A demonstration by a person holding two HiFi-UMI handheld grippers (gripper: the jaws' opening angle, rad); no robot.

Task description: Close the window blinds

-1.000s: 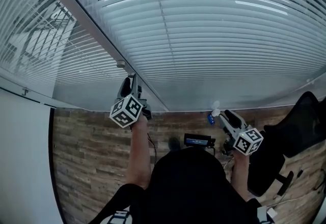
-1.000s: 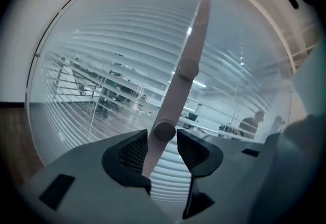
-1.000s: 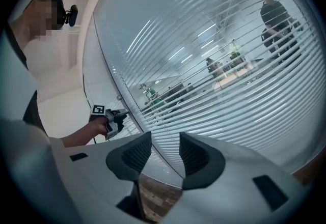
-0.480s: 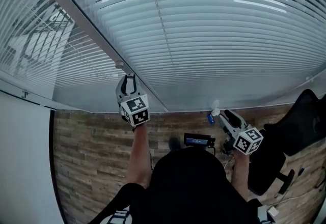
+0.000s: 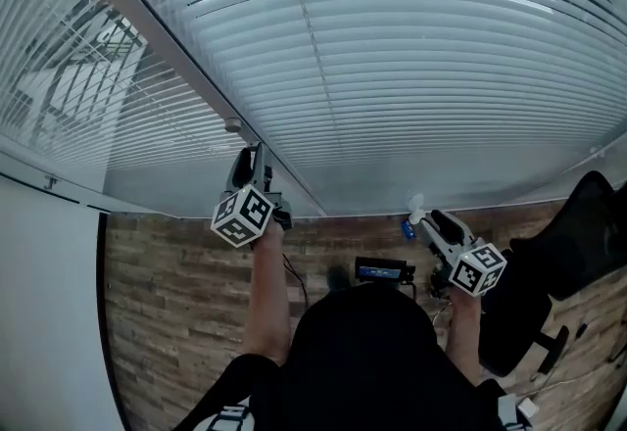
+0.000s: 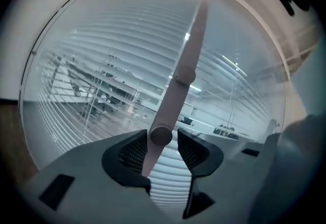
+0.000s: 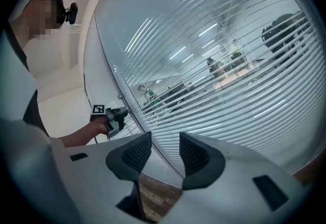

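Pale grey slatted window blinds (image 5: 392,76) fill the wall in front of me; the slats are tilted partly shut, and a room shows through them. The blinds' thin tilt wand (image 6: 175,95) hangs down beside the window post, its knob end (image 5: 233,125) just above my left gripper (image 5: 245,160). In the left gripper view the wand's round tip sits between the jaws of that gripper (image 6: 162,147). The jaws are opening, with a gap on the right side of the tip. My right gripper (image 5: 419,218) hangs lower at the right, open and empty (image 7: 165,152), away from the blinds.
A slanted white window post (image 5: 167,47) divides the blinds from a second blind at the left. A black office chair (image 5: 578,243) stands at the right. A small black device (image 5: 382,270) lies on the wood-plank floor (image 5: 167,302). A white wall panel (image 5: 49,302) is at the left.
The left gripper twisted about the wand half a second ago, jaws facing up, and has turned back to its earlier tilt. The right gripper has barely moved.
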